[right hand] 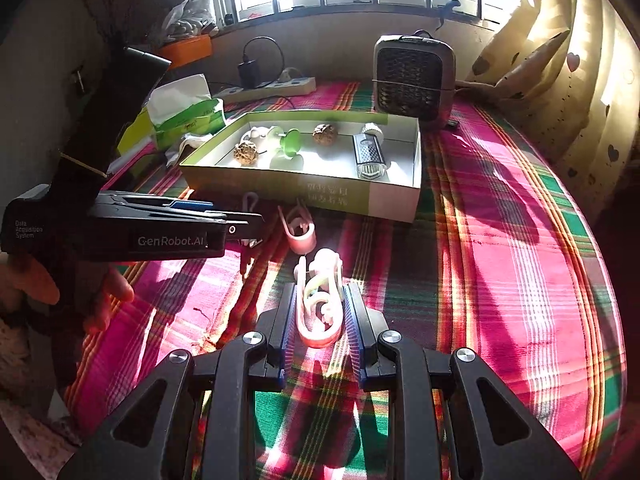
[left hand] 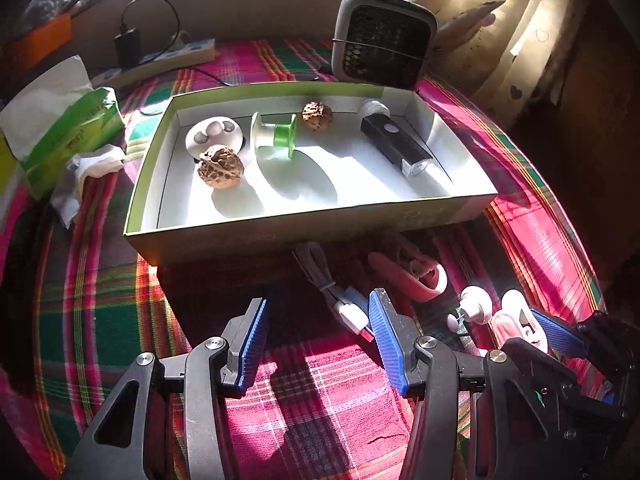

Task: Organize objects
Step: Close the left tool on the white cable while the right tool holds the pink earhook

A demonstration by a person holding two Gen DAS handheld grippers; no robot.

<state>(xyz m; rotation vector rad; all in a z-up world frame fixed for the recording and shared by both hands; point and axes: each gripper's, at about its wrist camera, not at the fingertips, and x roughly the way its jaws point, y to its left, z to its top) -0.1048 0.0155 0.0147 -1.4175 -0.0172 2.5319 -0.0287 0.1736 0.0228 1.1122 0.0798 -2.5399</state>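
- the task looked partly done: several things already lay in the box (left hand: 304, 220), while a few small items remained loose on the plaid cloth (left hand: 312, 380) in front of it.
- the box held two walnuts (left hand: 220, 167), a green-and-white spool (left hand: 274, 136), a round white piece (left hand: 214, 136) in the far left corner, and a black flashlight (left hand: 394, 146) towards the right side.
- still outside were a pink clip (right hand: 298, 226), a white cable (left hand: 340, 300) and a white knob-like piece (left hand: 476, 304), all near the box's front wall.
- the right gripper (right hand: 320, 308) had its jaws closed on a second pink clip (right hand: 320, 312), low over the cloth and short of the box.
- the left gripper (left hand: 316, 340) stood with jaws apart and empty, just before the cable.
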